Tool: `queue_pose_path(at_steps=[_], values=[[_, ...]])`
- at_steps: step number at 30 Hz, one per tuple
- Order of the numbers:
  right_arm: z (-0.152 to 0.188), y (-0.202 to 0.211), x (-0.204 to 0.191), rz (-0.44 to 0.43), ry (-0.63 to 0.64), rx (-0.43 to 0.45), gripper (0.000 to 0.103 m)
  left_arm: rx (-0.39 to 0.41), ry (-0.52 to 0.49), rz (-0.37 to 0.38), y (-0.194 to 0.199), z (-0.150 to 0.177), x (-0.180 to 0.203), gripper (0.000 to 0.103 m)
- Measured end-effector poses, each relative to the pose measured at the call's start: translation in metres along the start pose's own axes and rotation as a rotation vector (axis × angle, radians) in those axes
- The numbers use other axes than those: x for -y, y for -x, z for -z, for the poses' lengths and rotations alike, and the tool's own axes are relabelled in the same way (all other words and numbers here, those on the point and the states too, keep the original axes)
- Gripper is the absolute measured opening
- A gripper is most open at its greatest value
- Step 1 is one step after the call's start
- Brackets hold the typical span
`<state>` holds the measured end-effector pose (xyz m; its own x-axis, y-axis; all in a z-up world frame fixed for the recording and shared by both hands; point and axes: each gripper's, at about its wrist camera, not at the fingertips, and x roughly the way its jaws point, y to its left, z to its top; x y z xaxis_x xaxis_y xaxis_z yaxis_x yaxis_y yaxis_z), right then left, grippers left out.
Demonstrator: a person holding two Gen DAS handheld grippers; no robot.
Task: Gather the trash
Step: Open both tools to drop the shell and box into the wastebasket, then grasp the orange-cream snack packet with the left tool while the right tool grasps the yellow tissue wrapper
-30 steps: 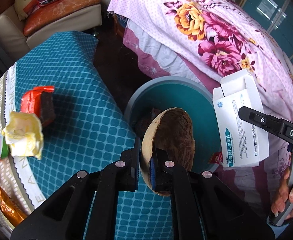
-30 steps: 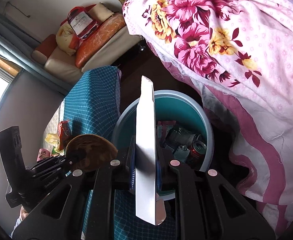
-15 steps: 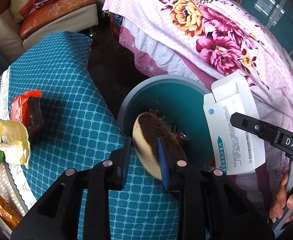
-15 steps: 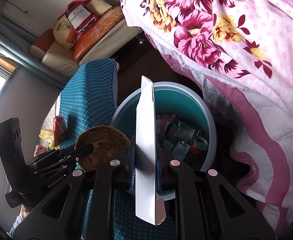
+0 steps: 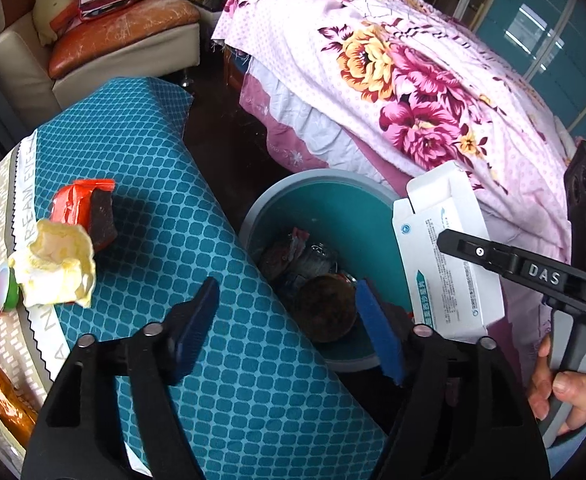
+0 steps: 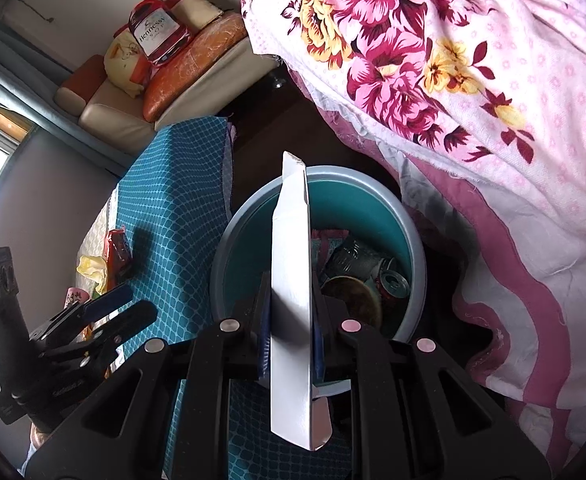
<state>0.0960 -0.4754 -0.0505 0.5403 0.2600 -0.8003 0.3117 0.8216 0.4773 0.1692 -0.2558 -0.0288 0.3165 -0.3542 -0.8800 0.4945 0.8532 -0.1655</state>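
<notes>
- Left gripper: angled steeply down, jaws opening, nothing between pads.
- Right gripper: angled down, clamped on white carton, hand on grip.

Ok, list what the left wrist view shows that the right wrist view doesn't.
Only the left wrist view shows the printed face of the white box, the person's hand on the right gripper's handle, and an orange wrapper at the table's edge.

Only the right wrist view shows a drink can in the bin.

Both show the bin, the brown shell inside, the opening, empty left gripper, and the right gripper clamping the box.
</notes>
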Motion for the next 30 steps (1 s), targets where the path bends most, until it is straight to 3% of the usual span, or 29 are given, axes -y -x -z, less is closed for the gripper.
queue_pose_path(at_steps=[3,8,10,16,30], values=[[-0.002,0.000,-0.002,0.016,0.004,0.001,0.018,0.009,0.009,0.005,0.008,0.006,-0.003,0.085],[-0.005,-0.003,-0.003,0.043,0.003,-0.003,0.023,0.011,0.016,0.018,0.018,0.014,-0.008,0.087],[-0.006,-0.003,-0.004,0.041,-0.005,-0.006,0.043,0.012,0.016,0.023,0.022,0.017,-0.010,0.088],[-0.002,-0.001,-0.014,0.051,-0.005,-0.018,0.075,0.020,0.029,0.025,0.033,0.028,-0.017,0.091],[0.026,0.020,-0.055,0.065,0.035,-0.044,0.081,0.029,0.118,0.030,0.067,0.075,-0.057,0.092]])
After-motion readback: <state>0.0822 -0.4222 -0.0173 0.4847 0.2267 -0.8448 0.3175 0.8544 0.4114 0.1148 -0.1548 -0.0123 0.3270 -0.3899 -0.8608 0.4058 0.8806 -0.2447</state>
